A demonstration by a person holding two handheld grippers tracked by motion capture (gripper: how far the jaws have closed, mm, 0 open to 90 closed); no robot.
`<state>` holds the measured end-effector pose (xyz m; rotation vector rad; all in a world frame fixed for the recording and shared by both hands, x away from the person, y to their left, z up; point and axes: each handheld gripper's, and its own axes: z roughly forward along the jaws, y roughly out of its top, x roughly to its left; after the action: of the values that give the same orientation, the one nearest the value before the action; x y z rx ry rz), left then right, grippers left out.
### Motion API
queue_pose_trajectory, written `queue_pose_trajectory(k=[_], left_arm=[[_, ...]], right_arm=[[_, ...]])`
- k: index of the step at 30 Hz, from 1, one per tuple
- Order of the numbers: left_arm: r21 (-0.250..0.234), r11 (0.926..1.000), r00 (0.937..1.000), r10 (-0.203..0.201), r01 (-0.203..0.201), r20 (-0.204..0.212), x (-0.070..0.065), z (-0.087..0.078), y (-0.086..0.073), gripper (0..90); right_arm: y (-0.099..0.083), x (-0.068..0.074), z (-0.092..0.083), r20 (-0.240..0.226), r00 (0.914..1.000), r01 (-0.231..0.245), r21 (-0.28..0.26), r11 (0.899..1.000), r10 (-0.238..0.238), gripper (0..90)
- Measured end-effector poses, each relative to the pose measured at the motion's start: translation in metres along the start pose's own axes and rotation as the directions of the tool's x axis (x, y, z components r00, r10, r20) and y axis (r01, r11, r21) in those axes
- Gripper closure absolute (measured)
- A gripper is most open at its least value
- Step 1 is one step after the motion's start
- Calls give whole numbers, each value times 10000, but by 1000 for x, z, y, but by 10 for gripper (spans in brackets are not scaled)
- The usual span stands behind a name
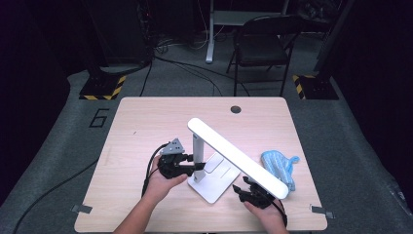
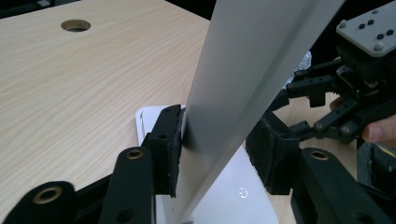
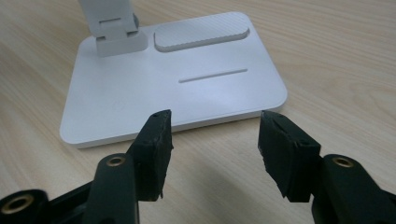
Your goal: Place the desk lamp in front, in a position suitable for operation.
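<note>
Lamp [image 1: 229,158] stands mid-desk [image 1: 141,126]; our left claw [image 2: 215,144] straddles its upright post, one pad touching, the other just clear; our right claw [image 3: 215,140] gapes empty before the lamp's base [image 3: 140,88]

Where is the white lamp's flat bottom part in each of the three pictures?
High view: the lamp base lies near the table's front edge, between the two hands.
Left gripper view: a strip of it sits at bottom middle, behind the lamp's post, between the black jaws.
Right gripper view: it lies across the upper middle, just beyond the jaws.
Shared landmark: the post rising from the base, seen in every view.
</note>
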<state>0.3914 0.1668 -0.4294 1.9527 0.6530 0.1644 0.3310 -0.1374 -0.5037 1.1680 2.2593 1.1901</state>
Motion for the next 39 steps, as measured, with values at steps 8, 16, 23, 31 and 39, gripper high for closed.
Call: queue_pose_trajectory(k=[8,16,23,31,39], left_arm=[[-128,9999,9992,63,-58,389,3,12,3,483],[-114,9996,9974,281,-274,669,4,10,0,479],[147,9986,9930,491,-509,1076,-3,9,0,475],[116,9984,9848,518,-545,1658,-7,3,-6,484],[107,9991,9871,392,-414,1550,-8,2,-7,514]], right_arm=[[-1,10,8,-349,9994,78,235,9997,-69,398],[-2,19,17,-450,9989,107,240,9997,-96,380],[-2,19,19,-663,9978,108,423,9990,-80,365],[-5,30,21,-950,9953,246,881,9958,-162,344],[-4,27,24,-985,9951,136,808,9966,-56,333]])
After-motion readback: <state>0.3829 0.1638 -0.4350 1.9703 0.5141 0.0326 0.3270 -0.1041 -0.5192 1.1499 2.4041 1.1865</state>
